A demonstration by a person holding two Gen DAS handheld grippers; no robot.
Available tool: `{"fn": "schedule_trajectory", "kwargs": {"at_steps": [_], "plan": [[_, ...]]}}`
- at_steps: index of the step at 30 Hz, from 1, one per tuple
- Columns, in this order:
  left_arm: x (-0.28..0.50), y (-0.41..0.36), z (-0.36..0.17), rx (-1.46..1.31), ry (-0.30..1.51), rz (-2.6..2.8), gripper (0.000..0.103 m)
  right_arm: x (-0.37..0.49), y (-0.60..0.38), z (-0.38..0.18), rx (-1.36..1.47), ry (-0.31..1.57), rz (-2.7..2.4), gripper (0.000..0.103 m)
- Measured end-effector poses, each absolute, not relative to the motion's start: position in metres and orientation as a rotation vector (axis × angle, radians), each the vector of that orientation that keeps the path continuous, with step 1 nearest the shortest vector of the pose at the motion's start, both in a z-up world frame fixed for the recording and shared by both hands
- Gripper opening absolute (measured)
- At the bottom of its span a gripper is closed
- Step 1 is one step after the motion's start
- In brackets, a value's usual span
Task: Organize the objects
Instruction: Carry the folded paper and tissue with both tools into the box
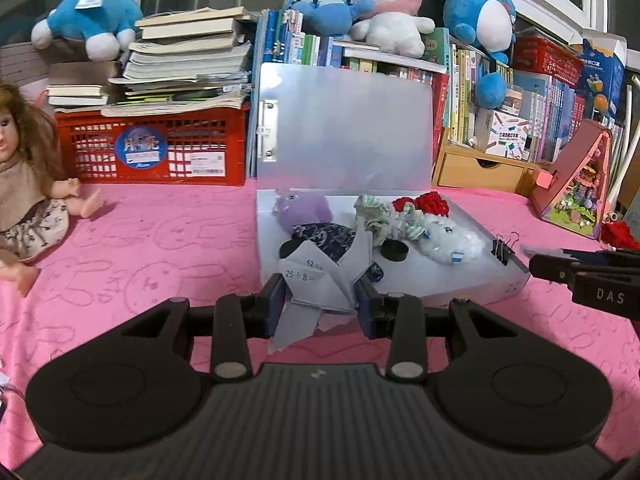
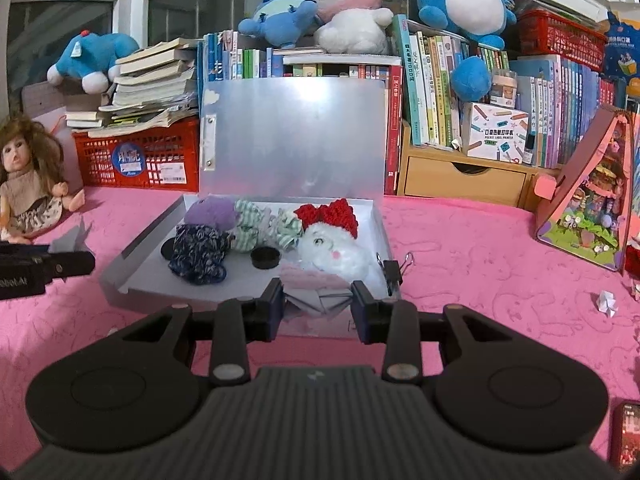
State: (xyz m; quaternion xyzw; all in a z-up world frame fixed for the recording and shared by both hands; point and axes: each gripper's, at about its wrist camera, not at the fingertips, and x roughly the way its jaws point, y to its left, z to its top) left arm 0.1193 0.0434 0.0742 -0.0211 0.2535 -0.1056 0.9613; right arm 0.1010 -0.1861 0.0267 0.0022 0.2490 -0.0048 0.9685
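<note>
My left gripper (image 1: 320, 302) is shut on a folded grey paper (image 1: 316, 280) printed with sums, held just in front of the open grey box (image 1: 516, 280). The box lid (image 1: 344, 132) stands upright. Inside lie a purple plush (image 1: 304, 208), a dark patterned scrunchie (image 1: 324, 238), a green striped scrunchie (image 1: 372, 216), a red crochet bow (image 1: 424, 202), a white plush (image 1: 448, 240) and a black cap (image 1: 394, 250). A binder clip (image 1: 502, 250) sits on the box's right wall. My right gripper (image 2: 318, 306) is shut on another folded grey paper (image 2: 320, 300) over the box's near edge (image 2: 120, 276).
A pink cloth (image 1: 160, 240) covers the table. A doll (image 1: 24, 184) sits at the left by a red crate (image 1: 152, 152) stacked with books. Bookshelves and plush toys line the back. A pink model house (image 2: 588, 200), a small white folded paper (image 2: 606, 302) and a phone (image 2: 626, 436) lie at the right.
</note>
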Motion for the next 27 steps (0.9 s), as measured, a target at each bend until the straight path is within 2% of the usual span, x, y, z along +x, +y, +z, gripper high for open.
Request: {"fn": "schedule_trajectory", "kwargs": {"at_steps": [27], "plan": [[0.213,0.008,0.036,-0.041,0.652,-0.251,0.043,0.19,-0.188,-0.008,0.144,0.601,0.038,0.041]]}}
